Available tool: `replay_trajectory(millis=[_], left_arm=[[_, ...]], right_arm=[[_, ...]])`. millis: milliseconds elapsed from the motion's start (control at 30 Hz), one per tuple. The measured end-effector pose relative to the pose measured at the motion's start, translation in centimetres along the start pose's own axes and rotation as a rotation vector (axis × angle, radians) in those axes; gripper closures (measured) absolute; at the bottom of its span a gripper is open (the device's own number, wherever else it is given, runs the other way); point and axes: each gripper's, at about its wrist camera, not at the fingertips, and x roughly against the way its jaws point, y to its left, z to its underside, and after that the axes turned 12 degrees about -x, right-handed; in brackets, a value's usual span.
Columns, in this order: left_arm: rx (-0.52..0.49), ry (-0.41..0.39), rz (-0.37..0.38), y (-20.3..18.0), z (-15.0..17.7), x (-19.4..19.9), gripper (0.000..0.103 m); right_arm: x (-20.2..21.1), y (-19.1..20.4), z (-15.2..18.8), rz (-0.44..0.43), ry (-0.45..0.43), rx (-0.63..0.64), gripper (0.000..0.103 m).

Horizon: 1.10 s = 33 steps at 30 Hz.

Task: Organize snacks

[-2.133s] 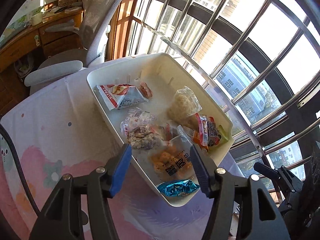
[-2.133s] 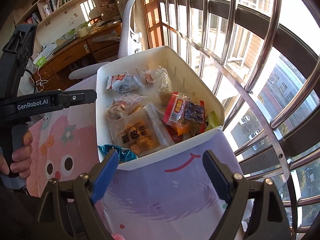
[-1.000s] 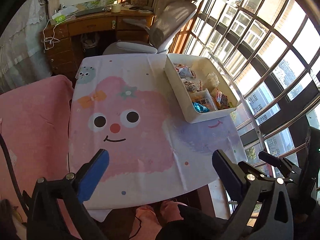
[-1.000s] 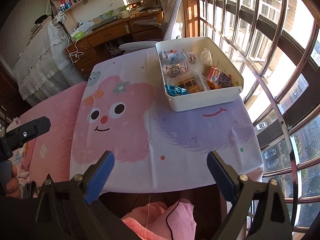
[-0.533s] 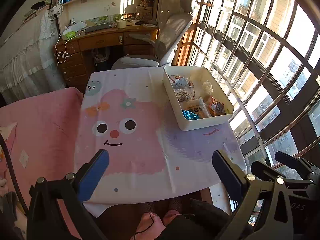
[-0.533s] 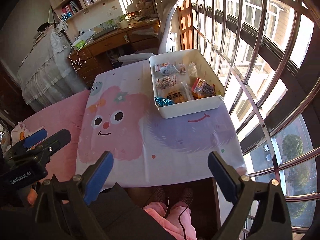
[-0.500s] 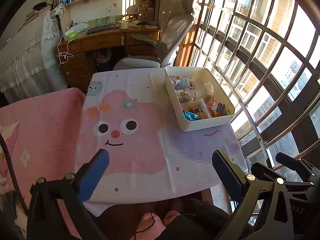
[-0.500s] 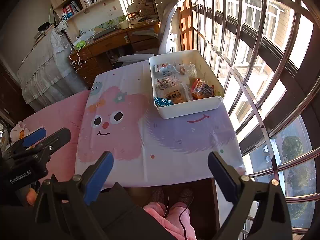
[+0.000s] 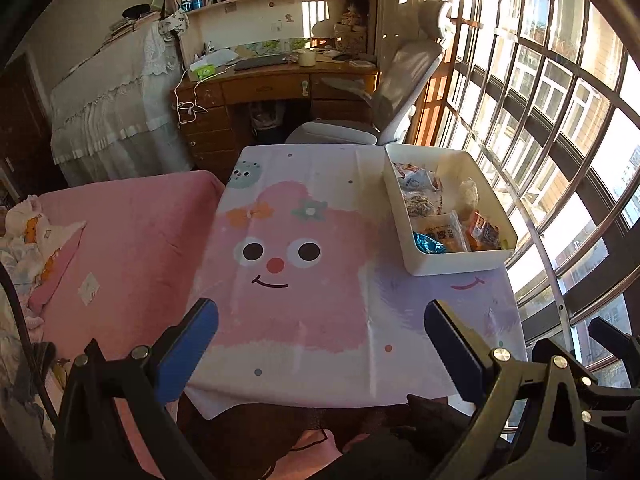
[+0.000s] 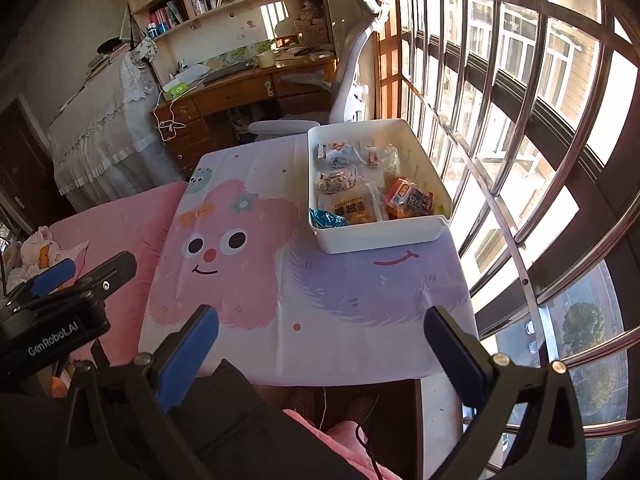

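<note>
Right wrist — right gripper (image 10: pixel 318 334) angled down, jaws opening, empty.

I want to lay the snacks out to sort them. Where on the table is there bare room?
The tablecloth lies bare from the cartoon face to the near edge and left to the pink bed. The purple patch in front of the white bin is free too. The bin itself is crowded with snack packets.
</note>
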Motion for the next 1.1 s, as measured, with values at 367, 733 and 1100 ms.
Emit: replay_trajectory(millis=[367, 733, 1100], left_arm=[[0.007, -0.039, -0.045, -0.8, -0.2, 0.4, 0.001], [-0.032, -0.043, -0.030, -2.0, -1.1, 0.1, 0.001], [-0.047, -0.033, 0.001, -2.3, -1.2, -0.4, 0.001]], right_arm=[[-0.8, 0.3, -0.8, -0.023, 0.002, 0.058, 0.000], [-1.4, 0.1, -1.0, -0.018, 0.007, 0.046, 0.000], [-1.7, -0.1, -0.9, -0.006, 0.027, 0.035, 0.000]])
